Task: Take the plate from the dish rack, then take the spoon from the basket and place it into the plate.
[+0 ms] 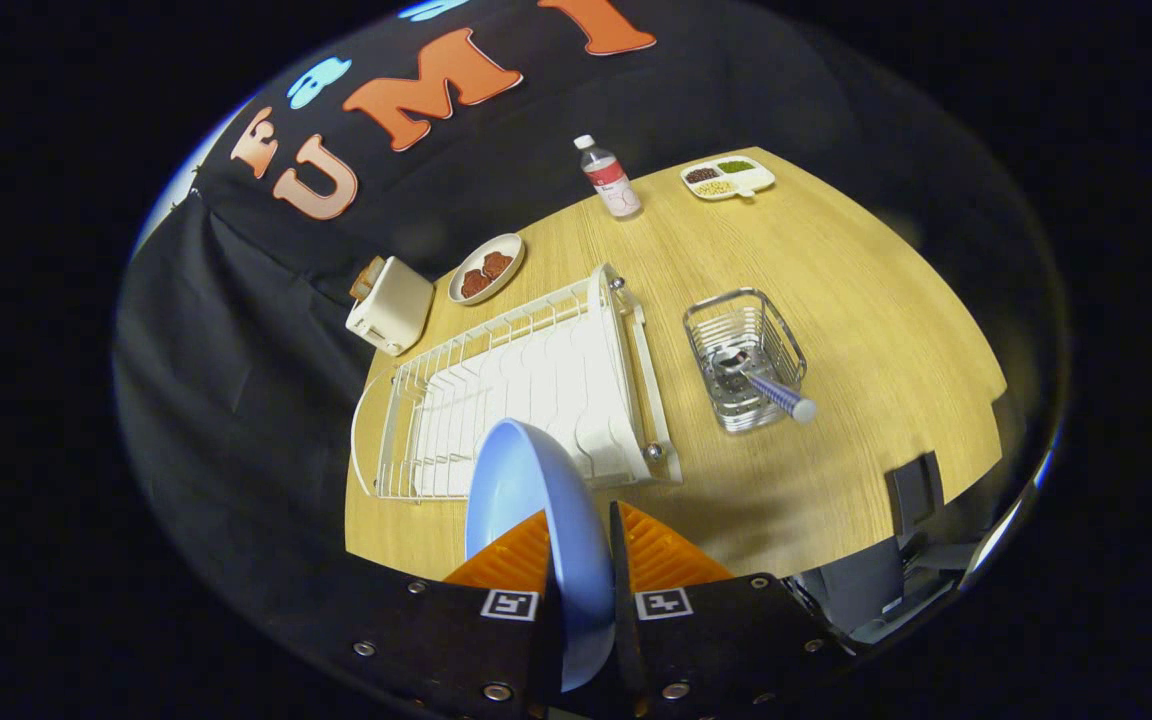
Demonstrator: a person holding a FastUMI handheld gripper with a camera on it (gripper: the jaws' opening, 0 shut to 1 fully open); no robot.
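so the claw (581, 560) is clamped on the blue plate (526, 500), both fingers pinching its rim, held up over the white dish rack (516, 390). plate's out of the rack, i'd say, but not yet down on the table (856, 300). spoon (766, 385) sits in the wire basket (746, 355), untouched. bottle (608, 178) label's too small to read.

blue plate (526, 490) – white dish rack (496, 400) – striped-handle spoon (771, 390)

Even overhead light on table (866, 330) – soft shadows, sharp centre; fisheye bends edges, dim toward rim.
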